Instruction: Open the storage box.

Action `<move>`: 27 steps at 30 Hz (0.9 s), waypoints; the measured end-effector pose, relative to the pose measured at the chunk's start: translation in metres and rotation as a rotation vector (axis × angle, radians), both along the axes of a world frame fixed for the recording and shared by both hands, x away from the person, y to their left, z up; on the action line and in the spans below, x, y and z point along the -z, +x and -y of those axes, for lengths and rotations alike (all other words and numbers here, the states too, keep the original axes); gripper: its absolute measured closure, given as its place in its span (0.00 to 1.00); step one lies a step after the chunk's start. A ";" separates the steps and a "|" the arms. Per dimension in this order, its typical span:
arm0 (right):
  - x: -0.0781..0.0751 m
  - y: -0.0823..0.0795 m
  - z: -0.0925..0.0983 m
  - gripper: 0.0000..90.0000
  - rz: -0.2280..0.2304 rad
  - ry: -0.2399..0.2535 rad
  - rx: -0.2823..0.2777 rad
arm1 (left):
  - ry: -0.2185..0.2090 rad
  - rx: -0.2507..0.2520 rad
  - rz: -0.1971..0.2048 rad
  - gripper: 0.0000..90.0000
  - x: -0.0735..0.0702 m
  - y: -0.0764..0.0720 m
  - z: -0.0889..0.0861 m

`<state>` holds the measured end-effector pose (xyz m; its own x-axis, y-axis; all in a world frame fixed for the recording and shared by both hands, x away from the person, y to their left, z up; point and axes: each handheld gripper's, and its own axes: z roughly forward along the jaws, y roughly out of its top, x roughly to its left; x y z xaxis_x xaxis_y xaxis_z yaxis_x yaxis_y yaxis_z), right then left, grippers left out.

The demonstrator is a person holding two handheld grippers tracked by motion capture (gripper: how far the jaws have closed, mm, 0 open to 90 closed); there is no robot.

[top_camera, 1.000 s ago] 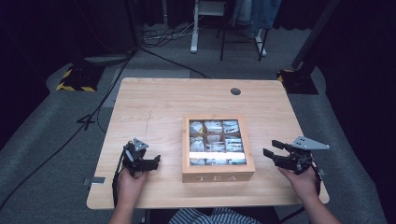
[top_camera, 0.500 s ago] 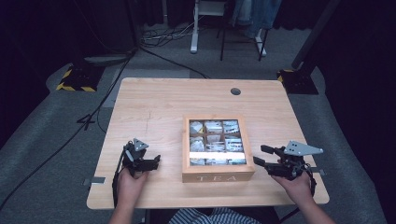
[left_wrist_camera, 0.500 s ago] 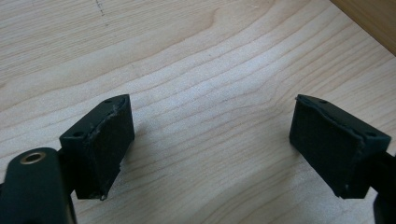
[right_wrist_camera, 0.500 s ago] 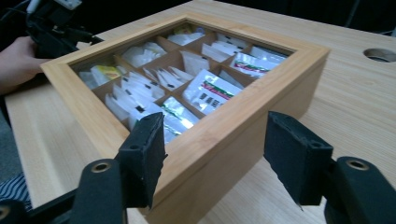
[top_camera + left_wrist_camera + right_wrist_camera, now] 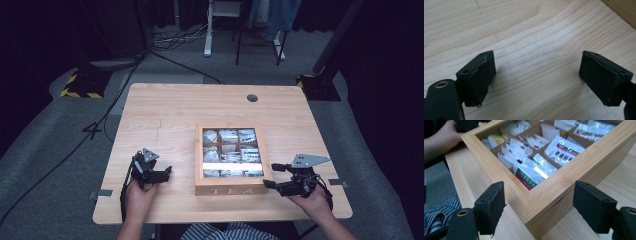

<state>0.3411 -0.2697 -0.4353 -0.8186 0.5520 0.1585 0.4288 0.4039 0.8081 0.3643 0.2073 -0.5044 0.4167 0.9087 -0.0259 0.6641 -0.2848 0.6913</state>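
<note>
On the table [image 5: 170, 115], bamboo tea box [image 5: 229, 187], compartments of sachets

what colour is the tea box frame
Light honey-brown bamboo wood, seen best in the right gripper view: tea box.

Tea box [image 5: 230, 189] light bamboo; sachets [image 5: 531, 171] white, green-red stripes; black grippers; blue-white striped clothing [image 5: 434, 216].

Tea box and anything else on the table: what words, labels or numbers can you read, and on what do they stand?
"TEA": on the front wall of the wooden box, in the high view.
Print on the green, white and red sachets inside the box: too blurred to read.
Dark print on the white sachet in the next compartment: some characters, too small to read.
Tabs on the small white packets: no readable text.
</note>
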 end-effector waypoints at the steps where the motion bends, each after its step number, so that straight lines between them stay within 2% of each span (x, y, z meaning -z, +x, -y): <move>1: 0.000 0.000 0.000 0.28 0.000 0.000 0.000 | 0.000 0.000 0.000 0.16 0.000 0.000 0.000; 2: 0.002 0.001 -0.002 0.27 -0.013 -0.027 -0.006 | 0.000 0.000 0.000 0.16 0.000 0.000 0.000; 3: 0.002 0.001 -0.002 0.27 -0.013 -0.027 -0.006 | 0.000 0.000 0.000 0.16 0.000 0.000 0.000; 4: 0.005 0.002 -0.004 0.26 -0.021 -0.048 -0.029 | 0.001 0.000 0.001 0.16 0.000 0.000 0.000; 5: 0.005 0.002 -0.004 0.26 -0.021 -0.048 -0.029 | 0.001 0.000 0.001 0.16 0.000 0.000 0.000; 6: 0.006 0.001 -0.007 0.24 -0.023 -0.080 -0.038 | 0.001 0.000 0.001 0.16 0.000 0.000 0.000; 7: 0.006 0.001 -0.007 0.24 -0.023 -0.080 -0.038 | 0.001 0.000 0.001 0.16 0.000 0.000 0.000; 8: 0.008 0.001 -0.009 0.27 -0.018 -0.107 -0.046 | 0.001 0.000 0.001 0.16 0.000 0.000 0.000; 9: 0.008 0.001 -0.009 0.27 -0.018 -0.107 -0.046 | 0.001 0.000 0.001 0.16 0.000 0.000 0.000; 10: 0.008 -0.001 -0.010 0.27 -0.006 -0.127 -0.047 | 0.001 0.000 0.001 0.16 0.000 0.000 0.000; 17: 0.005 -0.003 -0.011 0.33 0.023 -0.177 -0.060 | 0.001 0.000 0.001 0.16 0.000 0.000 0.000; 18: 0.004 -0.005 -0.011 0.38 0.034 -0.201 -0.062 | 0.000 0.000 0.000 0.16 0.000 0.000 0.000; 20: 0.002 -0.006 -0.011 0.41 0.040 -0.218 -0.063 | 0.001 0.000 0.001 0.16 0.000 0.000 0.000; 27: -0.001 -0.008 -0.010 0.50 0.028 -0.224 -0.066 | 0.001 0.000 0.001 0.16 0.000 0.000 0.000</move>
